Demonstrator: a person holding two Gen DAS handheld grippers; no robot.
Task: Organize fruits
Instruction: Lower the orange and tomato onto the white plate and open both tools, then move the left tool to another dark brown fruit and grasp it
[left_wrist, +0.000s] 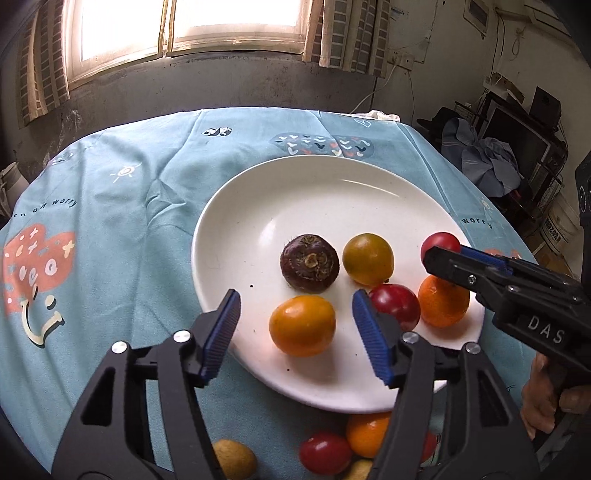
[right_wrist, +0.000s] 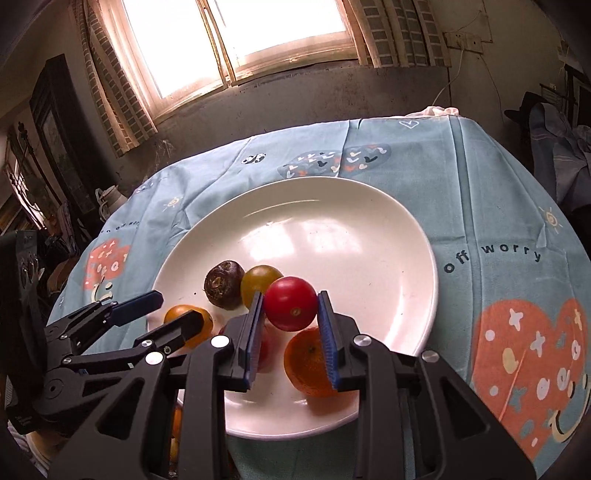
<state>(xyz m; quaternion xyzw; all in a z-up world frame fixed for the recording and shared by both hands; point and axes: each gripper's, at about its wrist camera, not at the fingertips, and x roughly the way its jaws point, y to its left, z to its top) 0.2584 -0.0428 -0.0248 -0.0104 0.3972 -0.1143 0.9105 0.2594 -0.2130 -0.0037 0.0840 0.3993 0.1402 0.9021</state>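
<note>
A white plate holds a dark brown fruit, a yellow-green fruit, an orange-yellow fruit, a red fruit and a tangerine. My left gripper is open around the orange-yellow fruit, not touching it. My right gripper is shut on a red cherry tomato and holds it above the plate, over the tangerine. It shows in the left wrist view with the tomato.
The table wears a blue printed cloth. Loose fruits lie in front of the plate: a red one, an orange one and a pale yellow one. Clutter stands at the right.
</note>
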